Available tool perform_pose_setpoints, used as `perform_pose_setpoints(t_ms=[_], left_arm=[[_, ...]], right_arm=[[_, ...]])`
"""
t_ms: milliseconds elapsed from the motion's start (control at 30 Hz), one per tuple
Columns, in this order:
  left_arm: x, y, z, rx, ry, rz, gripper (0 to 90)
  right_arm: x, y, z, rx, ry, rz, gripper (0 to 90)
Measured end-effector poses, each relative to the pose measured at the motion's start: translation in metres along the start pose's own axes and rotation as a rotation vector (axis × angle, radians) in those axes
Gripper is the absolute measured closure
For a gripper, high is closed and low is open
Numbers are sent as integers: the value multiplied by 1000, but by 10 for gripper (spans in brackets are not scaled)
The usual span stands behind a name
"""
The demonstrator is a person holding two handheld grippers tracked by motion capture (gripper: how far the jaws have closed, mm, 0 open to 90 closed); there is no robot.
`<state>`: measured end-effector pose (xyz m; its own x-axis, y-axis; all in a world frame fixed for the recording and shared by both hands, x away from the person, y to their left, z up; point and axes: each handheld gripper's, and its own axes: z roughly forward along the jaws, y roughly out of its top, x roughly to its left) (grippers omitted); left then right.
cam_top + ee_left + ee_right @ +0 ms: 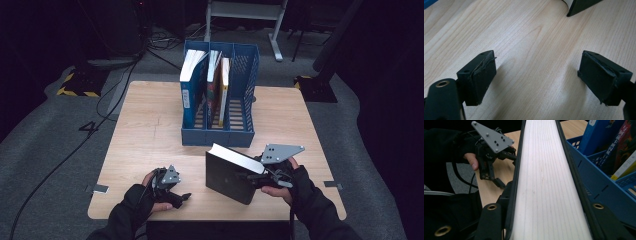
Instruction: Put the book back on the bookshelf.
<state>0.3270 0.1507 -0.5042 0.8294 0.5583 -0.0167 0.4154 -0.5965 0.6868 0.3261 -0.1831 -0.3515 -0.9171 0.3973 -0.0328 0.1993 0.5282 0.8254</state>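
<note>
Right gripper [257, 176] clamped on black book [231, 175]; left gripper [537, 77] spread, idle; book should stay upright entering the blue rack's [245, 137] free right slot.

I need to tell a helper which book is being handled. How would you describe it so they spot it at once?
On the wooden table, look in front of the blue file rack, at the near edge. The black book stands tilted there, clamped in the right gripper. Unlike the colourful books filed in the rack, it is plain black and outside it.

A light wooden table [150, 130] carries a blue file rack [220, 135].
</note>
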Motion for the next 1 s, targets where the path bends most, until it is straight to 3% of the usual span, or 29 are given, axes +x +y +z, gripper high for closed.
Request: perform_pose_setpoints(t_ms=[500,1000], left_arm=[[0,1,1,-1,0,1,144],[0,1,1,-1,-1,0,144]], right_arm=[[-6,13,-16,58,-67,-8,533],[-14,22,-36,75,-109,-1,534]])
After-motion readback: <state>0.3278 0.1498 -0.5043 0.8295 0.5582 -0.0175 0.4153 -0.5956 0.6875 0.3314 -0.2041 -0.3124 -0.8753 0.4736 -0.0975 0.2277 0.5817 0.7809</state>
